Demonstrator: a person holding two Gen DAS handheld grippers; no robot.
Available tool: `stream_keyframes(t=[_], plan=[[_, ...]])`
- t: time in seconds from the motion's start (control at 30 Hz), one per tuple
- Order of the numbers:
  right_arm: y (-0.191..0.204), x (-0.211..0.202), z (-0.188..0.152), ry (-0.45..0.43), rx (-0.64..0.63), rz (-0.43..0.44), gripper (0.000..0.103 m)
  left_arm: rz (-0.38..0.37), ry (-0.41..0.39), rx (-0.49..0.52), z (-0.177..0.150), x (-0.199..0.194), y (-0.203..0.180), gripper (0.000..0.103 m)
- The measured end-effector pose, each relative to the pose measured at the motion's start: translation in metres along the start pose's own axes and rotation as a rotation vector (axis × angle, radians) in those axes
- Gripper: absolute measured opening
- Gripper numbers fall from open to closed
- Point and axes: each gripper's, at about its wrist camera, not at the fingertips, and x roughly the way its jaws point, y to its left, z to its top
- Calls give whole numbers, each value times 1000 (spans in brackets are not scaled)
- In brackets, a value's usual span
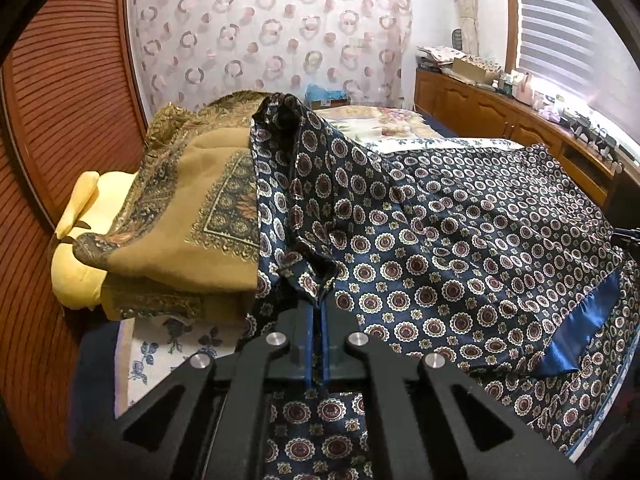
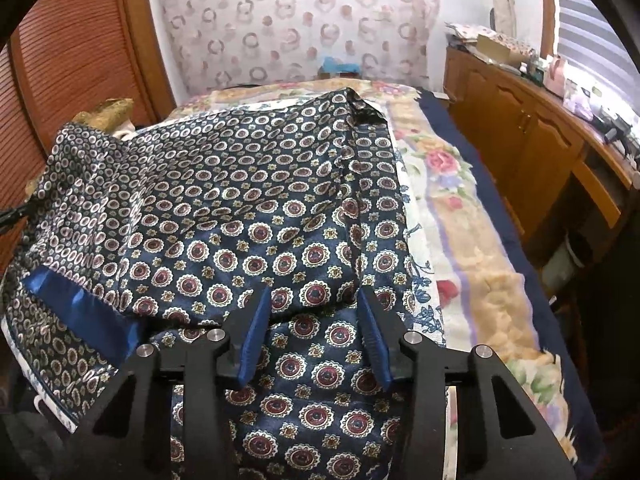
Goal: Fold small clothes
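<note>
Patterned navy garment (image 2: 248, 216) lies spread and rumpled across the bed (image 2: 472, 240), filling the frame's centre, no neat fold visible yet. Left gripper (image 1: 317, 304) is clamped on a raised edge; right gripper (image 2: 316, 304) hovers apart over the near hem.

Indoor, moderately bright. Daylight through the window blind (image 1: 568, 40) at right, blown out along the lower slats in both views. Satin cloth (image 2: 256, 208) shows mild sheen, soft shadows in folds. Heavy fisheye bending, black vignette at the corners. Slightly soft, compression smear on fine patterns; no motion blur.
</note>
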Motion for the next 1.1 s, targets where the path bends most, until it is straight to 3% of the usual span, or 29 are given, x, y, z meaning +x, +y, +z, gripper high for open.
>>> stream_keyframes(t=[0.13, 0.3, 0.33, 0.37, 0.4, 0.57, 0.83, 0.97, 1.1], plan=[[-5, 3, 3, 0, 16, -29, 44, 0, 17, -3, -2, 4, 1, 0], [-6, 12, 9, 21, 16, -7, 43, -11, 32, -1, -5, 10, 0, 0], [-4, 14, 9, 23, 6, -6, 29, -13, 24, 5, -4, 8, -1, 0], [-1, 15, 10, 23, -12, -5, 10, -21, 16, 5, -4, 5, -2, 0], [4, 15, 10, 26, -35, 10, 4, -34, 12, 1, -4, 2, -3, 0], [14, 5, 10, -4, -81, 50, 2, -71, -69, -37, 1, -33, -3, 0], [0, -49, 10, -88, -61, 89, 2, -119, -151, -80, -5, -88, 7, 0], [0, -69, 5, -99, -71, 93, 2, -121, -145, -84, -19, -99, 12, 0], [1, -76, -8, -70, -99, 79, 2, -90, -89, -87, -41, -90, 14, 0]])
